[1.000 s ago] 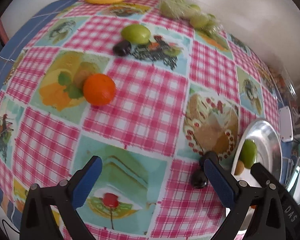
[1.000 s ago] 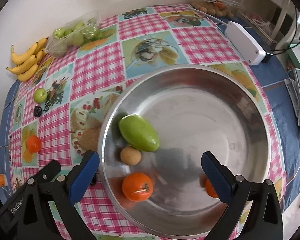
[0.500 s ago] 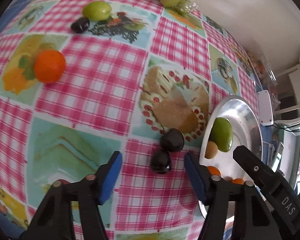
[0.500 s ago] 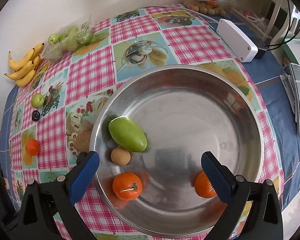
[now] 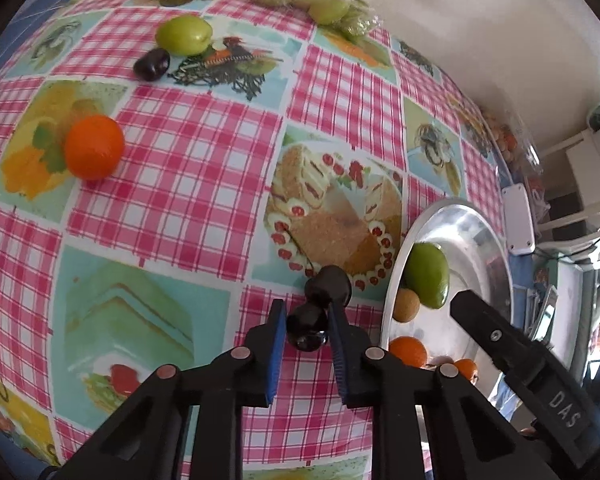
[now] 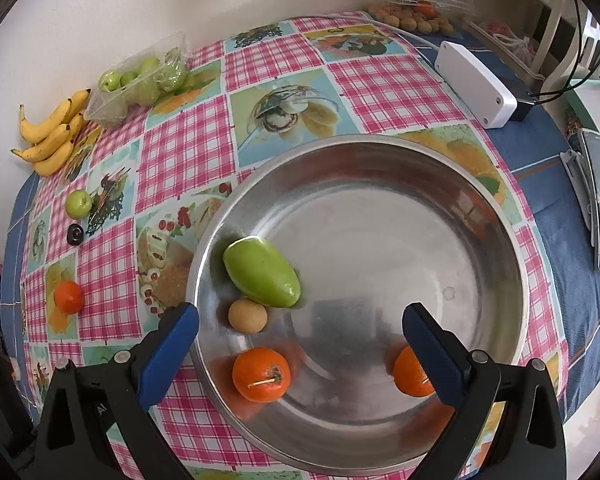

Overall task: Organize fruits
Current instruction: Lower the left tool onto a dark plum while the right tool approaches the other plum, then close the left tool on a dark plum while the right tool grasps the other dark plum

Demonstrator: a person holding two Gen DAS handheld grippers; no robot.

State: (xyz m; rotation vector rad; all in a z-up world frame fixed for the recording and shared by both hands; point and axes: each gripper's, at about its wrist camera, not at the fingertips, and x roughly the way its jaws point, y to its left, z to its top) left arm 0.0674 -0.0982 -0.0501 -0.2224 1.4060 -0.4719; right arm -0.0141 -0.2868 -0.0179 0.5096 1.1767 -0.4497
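1. Two grippers are in view, each seen from its own wrist camera. The left gripper (image 5: 307, 330) has just been closing, and its blue pads (image 5: 277, 344) now clamp a dark plum (image 5: 306, 330) on the checked tablecloth (image 5: 172, 184), just left of the steel bowl (image 5: 496, 248).
2. A second dark plum (image 5: 329, 286) touches the held one on its far side; it lies free of the pads, at the edge of the printed cake picture.
3. The right gripper (image 6: 300, 344) hangs over the near part of the steel bowl (image 6: 380, 152) with its jaws wide apart and nothing between them.
4. Bowl contents, near to far: an orange with a stem (image 6: 261, 374) at the near left, a second orange (image 6: 410, 372) at the near right, partly behind the right pad, a small tan round fruit (image 6: 247, 316), and a green mango (image 6: 262, 273) touching that tan fruit.
5. Still loose on the cloth, left of the bowl: one orange (image 5: 94, 153) at mid distance; farther off a third dark plum (image 5: 152, 64) just beside a green apple (image 5: 185, 35).
6. Far edge by the wall: a bunch of bananas (image 6: 52, 136) at the left, and beside it a clear plastic tray of green fruit (image 6: 140, 80).
7. Far right: a white box (image 6: 474, 84) on the blue cover, and beyond it a clear pack holding small tan fruit (image 6: 412, 20).
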